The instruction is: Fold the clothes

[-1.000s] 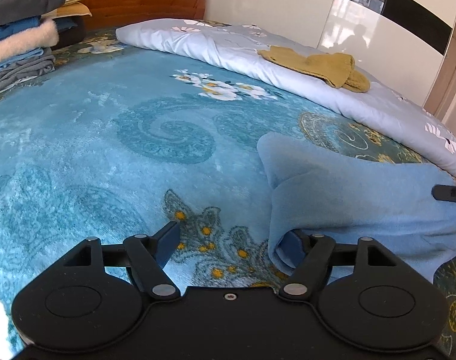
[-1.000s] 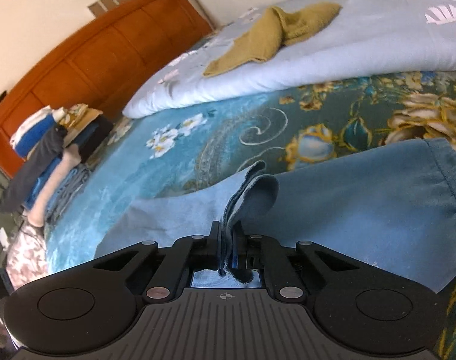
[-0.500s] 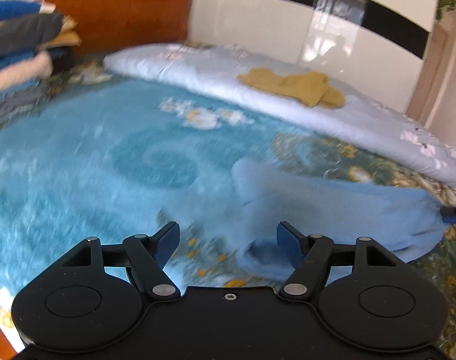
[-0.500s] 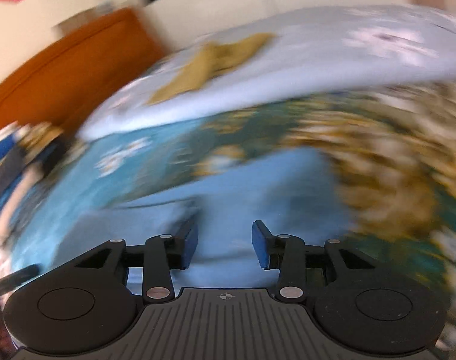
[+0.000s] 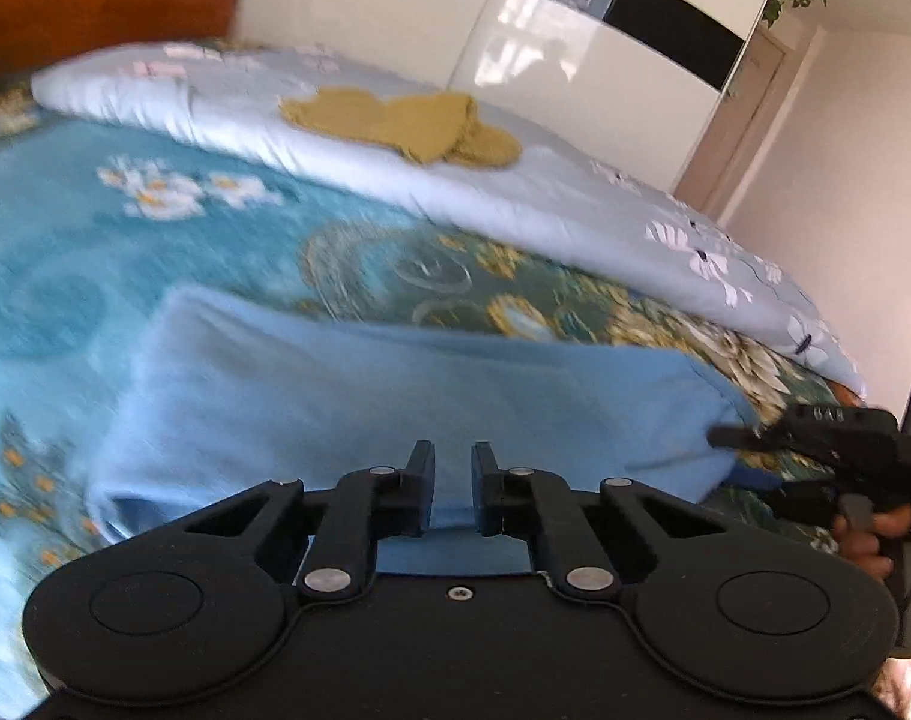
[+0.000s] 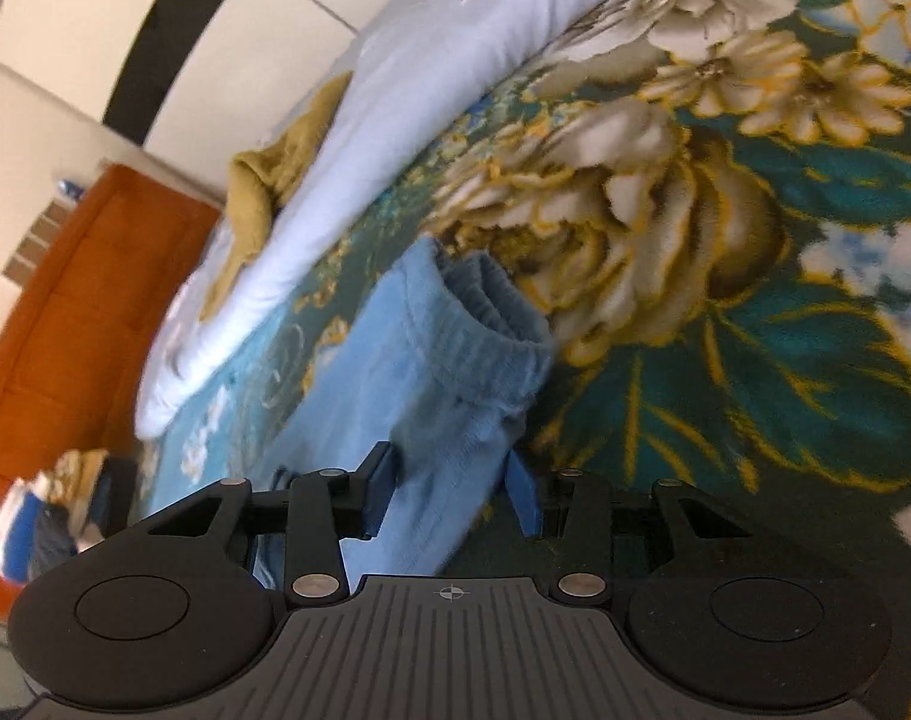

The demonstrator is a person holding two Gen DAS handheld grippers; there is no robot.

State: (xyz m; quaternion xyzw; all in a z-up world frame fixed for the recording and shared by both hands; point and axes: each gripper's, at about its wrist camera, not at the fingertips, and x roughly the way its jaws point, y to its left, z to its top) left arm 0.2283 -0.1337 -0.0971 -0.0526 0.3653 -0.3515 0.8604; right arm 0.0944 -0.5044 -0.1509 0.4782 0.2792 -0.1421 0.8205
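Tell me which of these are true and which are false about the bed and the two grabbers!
1. The light blue garment lies on the flowery bedspread. True.
2. The mustard-yellow cloth sits on top of the light blue garment. False: it lies apart, on the pale quilt farther back.
3. The right gripper is open, with the garment's cuffed end between its fingers. True.
4. The left gripper points at the ceiling. False: it points across the bed, low over the blue garment.
5. The headboard is orange-brown wood. True.
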